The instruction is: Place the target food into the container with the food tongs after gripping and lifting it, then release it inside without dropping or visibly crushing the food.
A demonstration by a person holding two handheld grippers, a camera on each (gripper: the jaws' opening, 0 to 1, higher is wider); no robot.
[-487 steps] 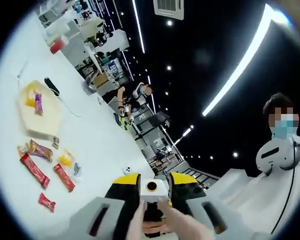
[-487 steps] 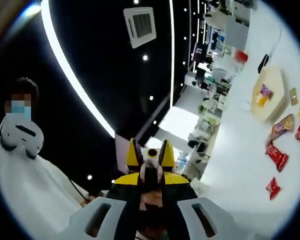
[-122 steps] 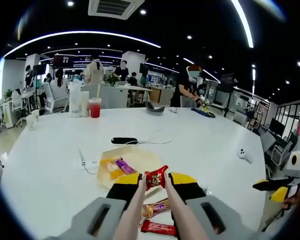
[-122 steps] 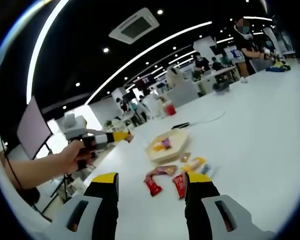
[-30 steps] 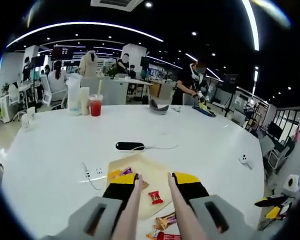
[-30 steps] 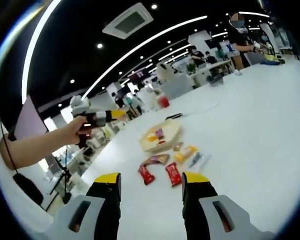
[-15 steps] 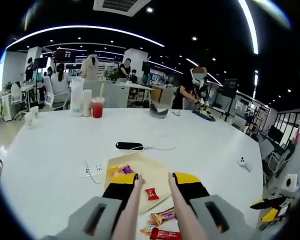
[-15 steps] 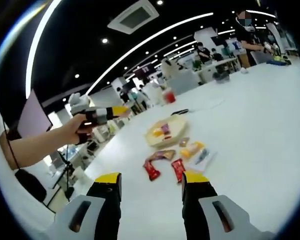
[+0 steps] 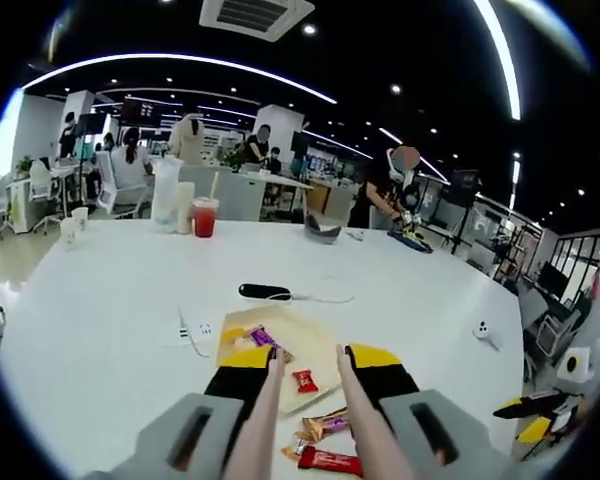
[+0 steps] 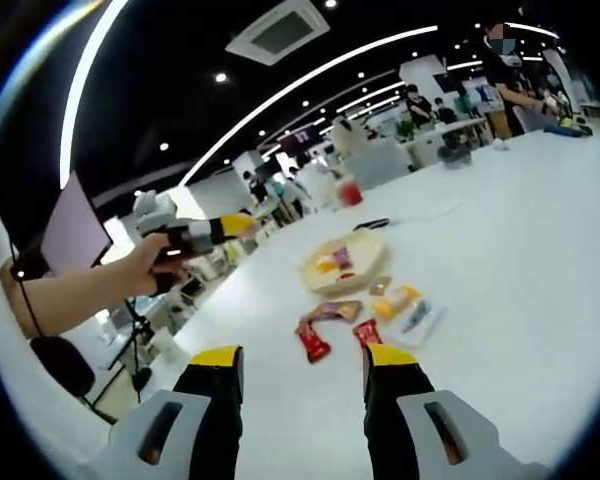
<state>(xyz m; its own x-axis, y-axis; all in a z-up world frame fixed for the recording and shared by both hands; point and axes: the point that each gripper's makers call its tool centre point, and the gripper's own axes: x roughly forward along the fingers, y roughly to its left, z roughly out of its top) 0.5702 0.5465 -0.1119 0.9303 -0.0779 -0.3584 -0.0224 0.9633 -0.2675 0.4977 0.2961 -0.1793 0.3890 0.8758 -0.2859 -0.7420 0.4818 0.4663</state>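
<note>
Tongs [image 9: 303,362] on my left open over tray [image 9: 242,330], red candy [image 9: 303,380] inside; right tongs [image 10: 302,372] open, idle; risk: nudging tray edge on retreat

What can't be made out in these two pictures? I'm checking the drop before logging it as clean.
- Left gripper view: the tongs cross the tray, hiding its near part beside the small red packet.
- Left gripper view: the long red bar runs behind a tong arm.
- Right gripper view: snacks in the tray are too small to identify.
- Right gripper view: the left gripper is too small to judge its jaws.
</note>
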